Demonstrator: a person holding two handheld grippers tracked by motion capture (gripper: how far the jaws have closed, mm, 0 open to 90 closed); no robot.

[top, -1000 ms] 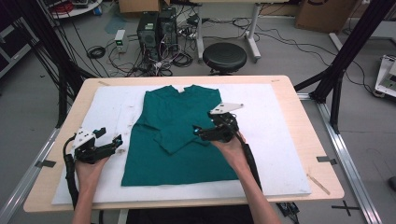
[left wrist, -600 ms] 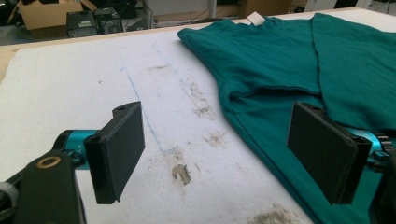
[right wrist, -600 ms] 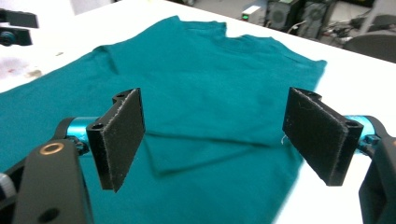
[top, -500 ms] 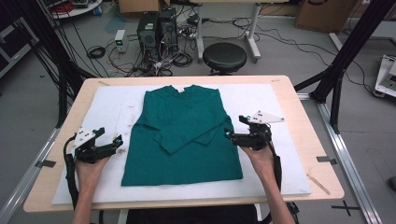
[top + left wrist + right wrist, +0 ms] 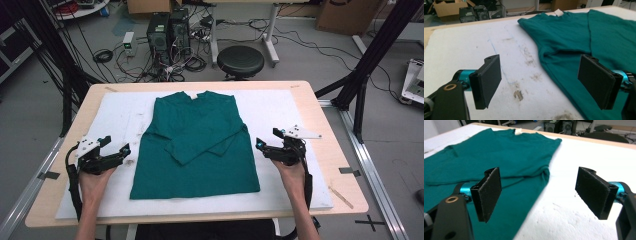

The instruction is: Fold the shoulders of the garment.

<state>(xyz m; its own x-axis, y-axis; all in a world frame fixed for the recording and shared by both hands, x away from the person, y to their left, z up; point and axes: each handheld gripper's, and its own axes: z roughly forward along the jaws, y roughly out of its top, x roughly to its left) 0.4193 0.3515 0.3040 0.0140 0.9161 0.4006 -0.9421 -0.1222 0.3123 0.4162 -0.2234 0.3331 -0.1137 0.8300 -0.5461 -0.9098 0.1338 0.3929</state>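
The green shirt point(image 5: 195, 145) lay lengthwise between both wide-open, empty grippers, left gripper point(image 5: 116, 152) and right gripper point(image 5: 267, 140), each just beside one side edge.

Grey floor behind the wooden table point(image 5: 330, 150) holds a black stool point(image 5: 240, 61), computer towers point(image 5: 167, 31) (cables tangled around) and cardboard boxes point(image 5: 340, 15)

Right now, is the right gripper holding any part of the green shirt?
No. In the right gripper view the right gripper has its jaws wide apart with nothing between them, above the edge of the green shirt and the white mat.
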